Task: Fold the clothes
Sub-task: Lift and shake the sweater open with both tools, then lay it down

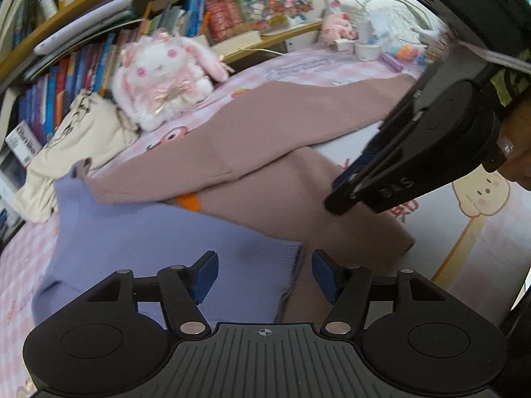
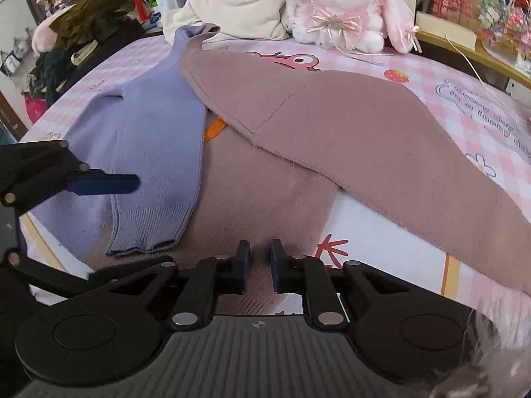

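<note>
A mauve-brown sweater [image 2: 332, 122] lies spread on the pink checked cover [image 2: 448, 93], one sleeve folded across its body. A lilac sleeve [image 2: 156, 132] lies over its left side, with an orange patch [image 2: 214, 131] showing between them. My right gripper [image 2: 260, 267] sits at the sweater's near hem, its pads nearly together with brown fabric pinched between them. In the left wrist view the right gripper [image 1: 340, 197] presses down on the brown cloth. My left gripper [image 1: 265, 275] hangs open just above the lilac cuff [image 1: 285, 258]. One of its blue fingers [image 2: 103, 184] shows over the lilac sleeve.
A white and pink plush rabbit [image 2: 338, 6] and a cream tote bag [image 2: 232, 10] sit at the far edge, before shelves of books [image 1: 83, 66]. Small white boxes and trinkets [image 1: 365, 43] crowd the far right corner. Dark clothes [image 2: 86, 20] are piled off the cover's left.
</note>
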